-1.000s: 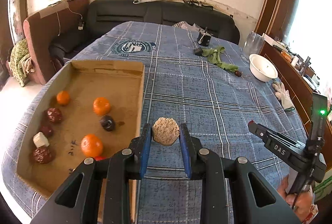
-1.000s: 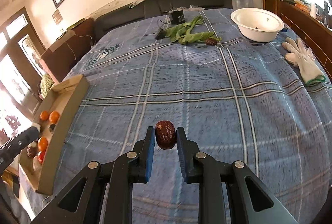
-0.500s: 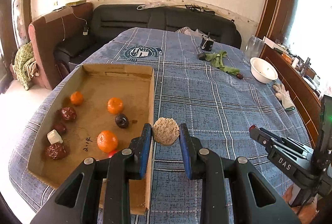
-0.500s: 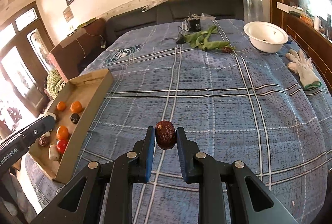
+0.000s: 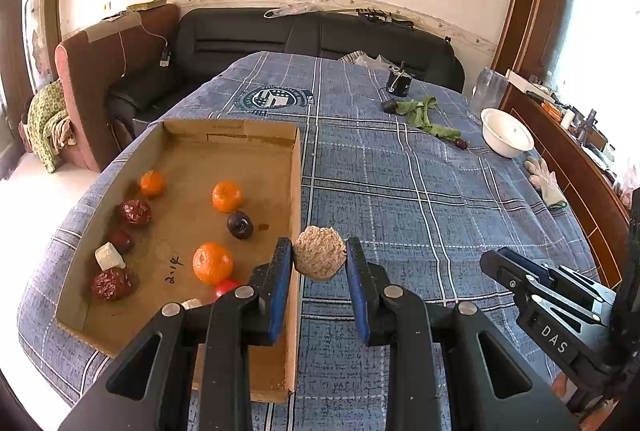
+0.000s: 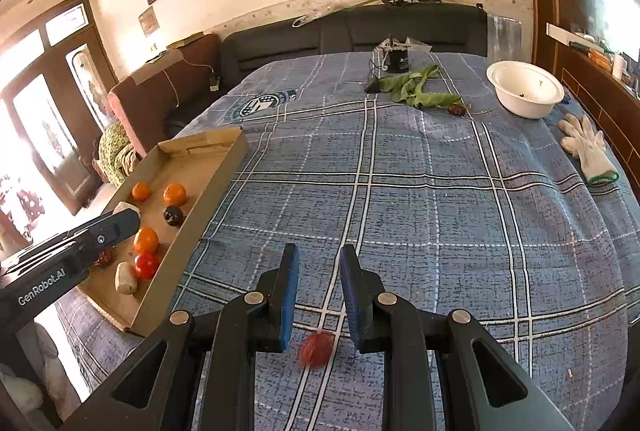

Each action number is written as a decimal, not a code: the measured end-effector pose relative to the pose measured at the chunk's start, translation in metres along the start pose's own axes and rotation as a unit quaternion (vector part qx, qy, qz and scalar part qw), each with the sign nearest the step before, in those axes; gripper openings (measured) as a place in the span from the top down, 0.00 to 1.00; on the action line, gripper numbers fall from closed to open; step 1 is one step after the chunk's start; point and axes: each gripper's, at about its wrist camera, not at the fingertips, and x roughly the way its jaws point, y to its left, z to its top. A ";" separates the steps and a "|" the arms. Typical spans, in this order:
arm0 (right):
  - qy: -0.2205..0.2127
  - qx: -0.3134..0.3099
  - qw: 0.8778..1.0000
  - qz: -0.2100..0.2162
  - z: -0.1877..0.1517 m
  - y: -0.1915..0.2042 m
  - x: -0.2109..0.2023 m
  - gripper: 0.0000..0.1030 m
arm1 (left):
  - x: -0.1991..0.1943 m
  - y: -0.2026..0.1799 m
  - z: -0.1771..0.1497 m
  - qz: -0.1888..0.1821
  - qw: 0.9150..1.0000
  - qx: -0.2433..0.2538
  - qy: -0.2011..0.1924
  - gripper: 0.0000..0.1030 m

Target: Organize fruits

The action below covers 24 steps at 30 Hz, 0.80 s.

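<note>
- A blue plaid cloth [image 6: 440,199] covers the counter from edge to edge in both views.
- A shallow cardboard tray [image 5: 298,191] lies on the cloth at the left side, near the counter's edge.
- Inside the tray lie three oranges, the biggest [image 5: 212,263] toward the near end, along with dark red wrinkled fruits, a dark plum [image 5: 240,225], a small red fruit and pale white chunks.
- The left tongs [image 5: 320,263] pinch a round tan, rough-skinned fruit [image 5: 320,258] between their blue pads, held just over the tray's right wall.
- The right tongs [image 6: 319,285] stand spread with nothing between the pads.
- A white bowl [image 6: 525,89] sits at the far right of the cloth, with a white glove [image 6: 588,147] nearer on the same side.
- Green leaves [image 6: 416,89] lie at the far end, a dark fruit touching their tip.
- A small red fruit [image 6: 317,349], blurred, shows against the cloth below the right tongs, well apart from the tray.
</note>
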 end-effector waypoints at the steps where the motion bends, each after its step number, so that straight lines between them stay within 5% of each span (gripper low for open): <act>1: 0.000 -0.003 1.000 -0.002 0.000 0.001 0.001 0.77 | 0.001 0.002 -0.001 -0.001 1.000 -0.002 0.002 0.75; 9: 0.043 0.008 0.999 0.023 -0.018 -0.023 0.002 0.68 | 0.003 0.021 -0.010 0.001 1.000 -0.019 0.013 0.75; 13: 0.086 -0.005 0.993 0.077 -0.045 -0.024 -0.003 0.66 | 0.011 0.023 -0.015 -0.021 0.999 -0.029 0.027 0.75; 18: 0.124 -0.030 0.983 0.133 -0.065 -0.004 -0.001 0.62 | 0.024 0.011 -0.019 -0.068 0.996 -0.024 0.052 0.75; 24: 0.143 -0.080 0.978 0.129 -0.075 0.032 0.016 0.59 | 0.036 0.009 -0.025 -0.087 0.993 -0.027 0.077 0.75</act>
